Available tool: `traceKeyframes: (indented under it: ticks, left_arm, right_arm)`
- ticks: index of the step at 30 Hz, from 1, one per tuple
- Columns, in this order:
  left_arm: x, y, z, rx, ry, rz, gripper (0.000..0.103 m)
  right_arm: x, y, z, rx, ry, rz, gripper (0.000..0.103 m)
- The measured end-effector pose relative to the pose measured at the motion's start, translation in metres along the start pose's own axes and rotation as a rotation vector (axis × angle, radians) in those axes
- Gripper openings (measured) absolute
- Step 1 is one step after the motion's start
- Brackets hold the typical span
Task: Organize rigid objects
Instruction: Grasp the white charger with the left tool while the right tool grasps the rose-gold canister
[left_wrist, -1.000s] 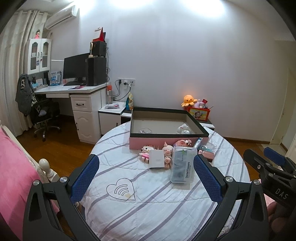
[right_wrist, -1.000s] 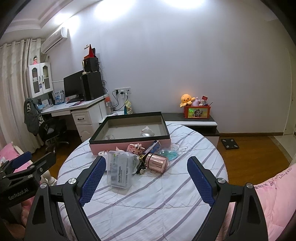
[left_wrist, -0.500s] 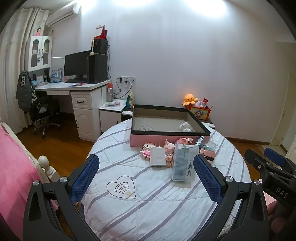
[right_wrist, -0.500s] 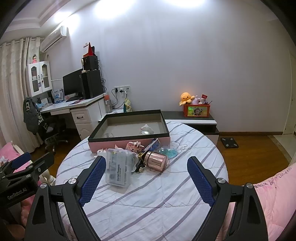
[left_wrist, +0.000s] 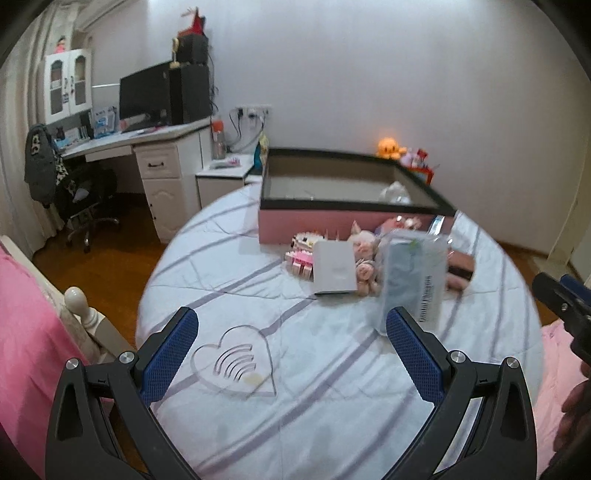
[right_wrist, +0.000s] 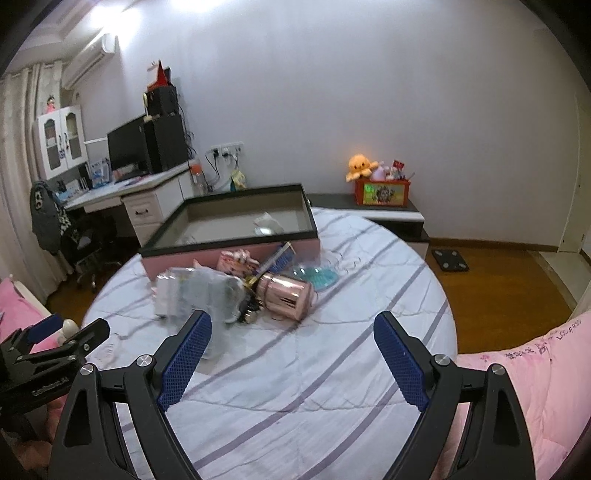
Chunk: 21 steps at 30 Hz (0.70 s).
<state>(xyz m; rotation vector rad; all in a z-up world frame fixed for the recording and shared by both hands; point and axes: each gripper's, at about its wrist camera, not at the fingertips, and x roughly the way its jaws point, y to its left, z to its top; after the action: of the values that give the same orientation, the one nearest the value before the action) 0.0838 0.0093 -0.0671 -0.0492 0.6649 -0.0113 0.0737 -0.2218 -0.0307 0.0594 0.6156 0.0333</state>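
A pink box with a black rim (left_wrist: 332, 221) (right_wrist: 236, 247) stands at the far side of a round striped bed. In front of it lies a pile: a clear dental-flosser box (left_wrist: 412, 280) (right_wrist: 195, 291), a white card box (left_wrist: 334, 271), pig figures (left_wrist: 364, 254), a rose-gold can (right_wrist: 288, 297) on its side, a blue mask (right_wrist: 316, 277). My left gripper (left_wrist: 291, 343) is open and empty, above the bed near the flosser box. My right gripper (right_wrist: 291, 354) is open and empty, short of the can.
A white desk with monitor (left_wrist: 147, 92) and a black chair (left_wrist: 85, 199) stand at the left. A low cabinet with a red toy box (right_wrist: 382, 192) is at the back. A scale (right_wrist: 448, 260) lies on the wood floor. A pink quilt (right_wrist: 535, 369) is at right.
Both grippers have moved forward and down toward the pile on the bed; the objects look larger. Both stay open and empty.
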Motion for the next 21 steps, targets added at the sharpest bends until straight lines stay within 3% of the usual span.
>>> traceKeyframes:
  ticks: [13, 21]
  left_arm:
    - [0.096, -0.012, 0.023, 0.04, 0.163, -0.003, 0.103]
    - [0.111, -0.017, 0.031, 0.025, 0.191, -0.055, 0.102]
  right_arm:
    - [0.088, -0.012, 0.006, -0.02, 0.147, 0.019, 0.091]
    - [0.112, -0.01, 0.011, -0.03, 0.181, 0.045, 0.091]
